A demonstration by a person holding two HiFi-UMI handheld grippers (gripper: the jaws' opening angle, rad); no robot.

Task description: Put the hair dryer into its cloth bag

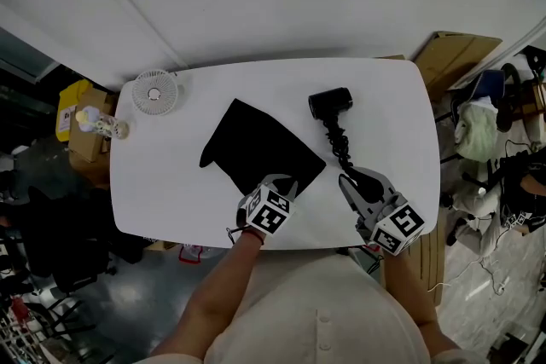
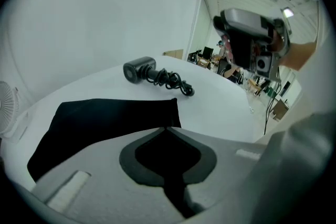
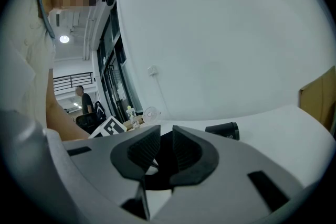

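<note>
The black cloth bag [image 1: 256, 145] lies flat in the middle of the white table [image 1: 171, 183]. My left gripper [image 1: 287, 181] is at the bag's near corner, and in the left gripper view its jaws [image 2: 167, 128] are shut, with the edge of the bag [image 2: 105, 118] pinched at their tips. The black hair dryer [image 1: 331, 104] lies to the right of the bag, its coiled cord [image 1: 339, 141] trailing toward me. My right gripper [image 1: 345, 180] hovers near the cord's end. Its jaws [image 3: 167, 134] stand a narrow gap apart with nothing between them. The dryer [image 3: 223, 130] shows beyond them.
A small white fan [image 1: 154, 92] stands at the table's far left corner, with a little figurine [image 1: 101, 123] just off the edge beside it. Cardboard boxes [image 1: 452, 55] and clutter lie off the right side. The right gripper [image 2: 252, 42] hangs high over the table in the left gripper view.
</note>
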